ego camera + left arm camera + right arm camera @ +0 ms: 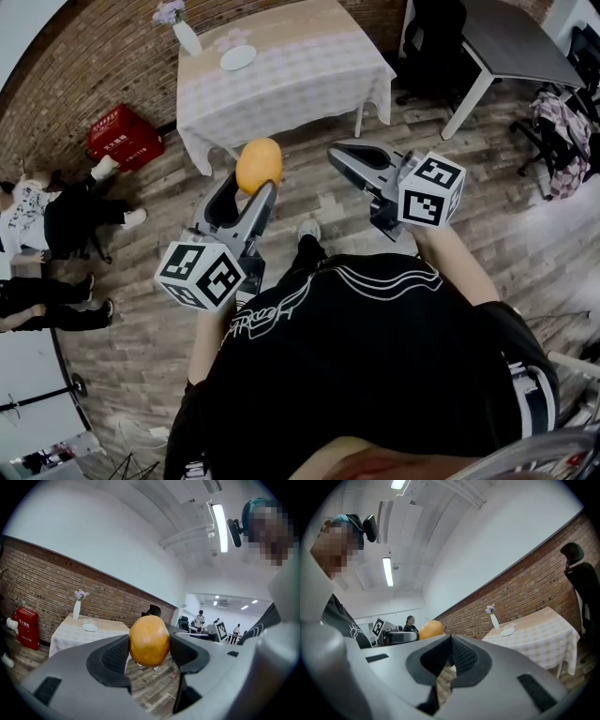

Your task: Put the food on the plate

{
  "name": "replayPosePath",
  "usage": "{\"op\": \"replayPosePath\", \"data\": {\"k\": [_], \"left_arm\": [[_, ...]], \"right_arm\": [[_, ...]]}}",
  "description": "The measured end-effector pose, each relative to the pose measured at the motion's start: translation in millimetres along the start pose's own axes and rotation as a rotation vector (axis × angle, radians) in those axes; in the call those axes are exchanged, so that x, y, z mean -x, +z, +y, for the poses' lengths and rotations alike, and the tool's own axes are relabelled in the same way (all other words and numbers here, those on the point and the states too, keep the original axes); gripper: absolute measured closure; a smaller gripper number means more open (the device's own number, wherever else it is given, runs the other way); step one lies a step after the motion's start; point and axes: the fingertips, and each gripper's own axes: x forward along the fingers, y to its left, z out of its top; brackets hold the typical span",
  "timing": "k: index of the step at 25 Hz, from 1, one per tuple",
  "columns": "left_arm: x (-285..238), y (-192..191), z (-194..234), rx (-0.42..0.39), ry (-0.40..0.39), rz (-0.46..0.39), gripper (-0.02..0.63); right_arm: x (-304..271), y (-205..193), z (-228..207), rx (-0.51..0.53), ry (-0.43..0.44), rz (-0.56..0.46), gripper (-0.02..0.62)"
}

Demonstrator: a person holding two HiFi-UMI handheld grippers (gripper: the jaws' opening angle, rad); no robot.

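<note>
Item 1: round orange-yellow food piece [149,641], clamped between the fingers of my left gripper [253,184], held in the air over the wooden plank floor [159,202], short of the worktop with the pale checked cloth [300,66].

Item 2: my right gripper [450,654], fingers pressed together on nothing, also short of that worktop.

Item 3: small white round plate [237,58], on the worktop near its far edge, beside a white vase of purple flowers [186,36].

Left gripper [251,186] held out ahead of the chest, jaws clamped on a round orange fruit [259,165]. Right gripper [345,156] beside it, apart, jaws pressed together, nothing between. Both forearms angled forward.
</note>
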Motion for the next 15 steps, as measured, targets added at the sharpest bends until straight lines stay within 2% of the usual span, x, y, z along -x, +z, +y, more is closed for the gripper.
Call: {"op": "replayPosePath", "data": {"k": [6, 15], "left_arm": [[-31.7, 3.2, 10.5, 0.003, -0.006, 0.023, 0.334], [-89.6, 19.2, 59.5, 0.022, -0.037, 0.053, 0.334]], "right_arm": [[-3.8, 6.8, -29.6, -0.026, -0.01, -0.014, 0.598], [-41.7, 20.6, -91.5, -0.052, -0.048, -0.006, 0.598]]}}
